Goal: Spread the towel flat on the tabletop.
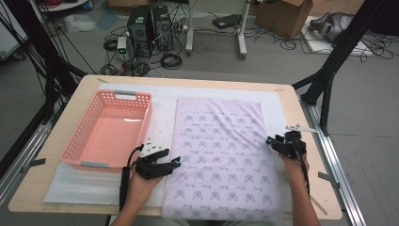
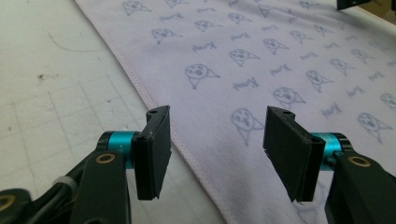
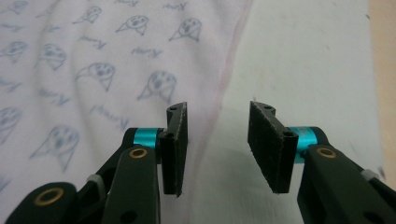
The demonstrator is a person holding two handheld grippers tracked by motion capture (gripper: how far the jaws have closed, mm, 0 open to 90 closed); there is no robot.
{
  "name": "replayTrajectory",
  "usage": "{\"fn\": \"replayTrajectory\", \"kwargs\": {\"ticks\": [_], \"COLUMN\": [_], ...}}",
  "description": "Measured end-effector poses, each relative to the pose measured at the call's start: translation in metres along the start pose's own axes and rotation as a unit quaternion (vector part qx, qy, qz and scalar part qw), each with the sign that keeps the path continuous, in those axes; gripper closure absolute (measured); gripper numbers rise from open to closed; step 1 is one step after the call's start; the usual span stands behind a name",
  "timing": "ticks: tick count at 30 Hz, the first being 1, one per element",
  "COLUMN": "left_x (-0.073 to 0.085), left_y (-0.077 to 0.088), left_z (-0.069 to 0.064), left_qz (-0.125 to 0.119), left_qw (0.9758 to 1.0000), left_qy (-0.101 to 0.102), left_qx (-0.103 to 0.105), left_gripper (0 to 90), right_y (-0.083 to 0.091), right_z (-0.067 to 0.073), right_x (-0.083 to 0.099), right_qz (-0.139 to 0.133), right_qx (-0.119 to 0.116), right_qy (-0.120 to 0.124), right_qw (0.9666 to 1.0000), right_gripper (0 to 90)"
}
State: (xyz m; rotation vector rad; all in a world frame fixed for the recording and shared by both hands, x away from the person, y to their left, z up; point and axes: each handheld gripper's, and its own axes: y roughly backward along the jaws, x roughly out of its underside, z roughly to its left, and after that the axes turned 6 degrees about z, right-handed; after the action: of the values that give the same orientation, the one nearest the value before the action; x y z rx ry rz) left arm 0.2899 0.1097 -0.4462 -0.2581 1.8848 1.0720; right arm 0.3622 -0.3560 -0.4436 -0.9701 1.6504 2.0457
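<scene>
Hovering w/ jaws apart and empty, left gripper point(image 2: 215, 140) straddles the lilac cloth's point(image 1: 221, 155) left hem, right gripper point(image 3: 217, 144) its right hem. High view adds pink basket point(image 1: 89, 141) left of cloth, on table point(image 1: 291, 113).

High view: overhead, facing forward. Gripper views: close, low, from opposite edges of the shared lilac printed cloth point(image 1: 221, 155).
</scene>
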Motion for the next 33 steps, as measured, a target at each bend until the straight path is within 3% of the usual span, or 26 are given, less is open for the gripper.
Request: {"fn": "replayTrajectory", "kwargs": {"ticks": [2, 3, 4, 5, 7, 8, 10, 11, 13, 15, 16, 17, 19, 20, 21, 24, 26, 27, 28, 29, 31, 33], "left_x": [-0.003, -0.004, -0.005, -0.006, -0.006, -0.006, -0.006, -0.007, -0.010, -0.015, -0.016, -0.016, -0.016, -0.016, -0.017, -0.020, -0.018, -0.018, -0.018, -0.018, -0.017, -0.016], "left_y": [-0.002, -0.003, -0.004, -0.005, -0.007, -0.009, -0.012, -0.013, -0.015, -0.021, -0.024, -0.026, -0.027, -0.027, -0.027, -0.025, -0.023, -0.023, -0.022, -0.021, -0.018, -0.014], "left_z": [0.004, 0.005, 0.006, 0.007, 0.009, 0.010, 0.011, 0.012, 0.013, 0.016, 0.016, 0.014, 0.013, 0.013, 0.013, 0.010, 0.013, 0.012, 0.012, 0.014, 0.015, 0.013], "left_qz": [-0.003, -0.004, -0.003, -0.004, -0.006, -0.004, 0.001, 0.005, 0.025, 0.053, 0.056, 0.056, 0.059, 0.058, 0.062, 0.074, 0.071, 0.071, 0.070, 0.066, 0.046, 0.016], "left_qw": [1.0000, 1.0000, 1.0000, 1.0000, 1.0000, 1.0000, 0.9999, 0.9998, 0.9991, 0.9968, 0.9964, 0.9958, 0.9943, 0.9953, 0.9947, 0.9894, 0.9903, 0.9897, 0.9889, 0.9898, 0.9941, 0.9975], "left_qy": [0.001, 0.000, 0.000, 0.001, 0.003, 0.005, 0.011, 0.016, 0.010, 0.024, 0.024, 0.010, -0.013, -0.014, -0.017, -0.011, -0.006, -0.017, -0.018, -0.014, -0.008, -0.013], "left_qx": [-0.001, 0.000, -0.001, -0.001, -0.005, -0.007, -0.010, -0.012, -0.033, -0.055, -0.059, -0.073, -0.089, -0.077, -0.080, -0.125, -0.119, -0.123, -0.130, -0.125, -0.098, -0.068], "left_gripper": [41.9, 41.9, 41.9, 41.9, 42.2, 43.3, 44.8, 46.7, 49.6, 53.2, 54.2, 57.5, 70.3, 81.3, 86.4, 88.0, 87.8, 86.6, 82.8, 73.0, 49.4, 42.4], "right_y": [-0.013, -0.019, -0.022, -0.023, -0.024, -0.023, -0.023, -0.021, -0.010, 0.004, 0.011, 0.019, 0.033, 0.039, 0.044, 0.053, 0.057, 0.058, 0.058, 0.058, 0.059, 0.061], "right_z": [0.003, 0.005, 0.006, 0.007, 0.006, 0.003, 0.001, 0.001, 0.001, 0.002, 0.003, 0.005, 0.008, 0.009, 0.011, 0.014, 0.014, 0.012, 0.012, 0.010, 0.010, 0.011], "right_x": [-0.010, -0.014, -0.017, -0.020, -0.023, -0.023, -0.022, -0.022, -0.020, -0.016, -0.013, -0.010, -0.001, 0.004, 0.009, 0.024, 0.035, 0.040, 0.043, 0.046, 0.048, 0.048], "right_qz": [0.007, 0.015, 0.013, 0.019, 0.024, 0.021, 0.017, 0.018, -0.001, -0.017, -0.023, -0.028, -0.033, -0.034, -0.036, -0.038, -0.036, -0.035, -0.031, -0.029, -0.028, -0.031], "right_qx": [-0.003, 0.000, 0.012, 0.017, 0.065, 0.065, 0.065, 0.059, 0.033, 0.014, 0.006, -0.002, -0.015, -0.019, -0.025, -0.035, -0.035, -0.035, -0.035, -0.033, -0.038, -0.037], "right_qy": [-0.003, -0.003, 0.011, 0.021, 0.035, 0.021, 0.004, 0.007, 0.011, 0.009, 0.017, 0.023, 0.036, 0.042, 0.045, 0.055, 0.055, 0.055, 0.054, 0.053, 0.046, 0.049], "right_qw": [1.0000, 0.9999, 0.9998, 0.9995, 0.9970, 0.9974, 0.9977, 0.9981, 0.9994, 0.9997, 0.9996, 0.9994, 0.9987, 0.9983, 0.9980, 0.9972, 0.9972, 0.9972, 0.9974, 0.9977, 0.9978, 0.9976], "right_gripper": [63.2, 69.8, 82.8, 85.4, 86.1, 84.7, 71.8, 66.0, 62.6, 60.0, 59.8, 59.0, 58.1, 56.9, 55.9, 55.1, 55.1, 55.1, 54.8, 54.0, 51.8, 48.4]}}
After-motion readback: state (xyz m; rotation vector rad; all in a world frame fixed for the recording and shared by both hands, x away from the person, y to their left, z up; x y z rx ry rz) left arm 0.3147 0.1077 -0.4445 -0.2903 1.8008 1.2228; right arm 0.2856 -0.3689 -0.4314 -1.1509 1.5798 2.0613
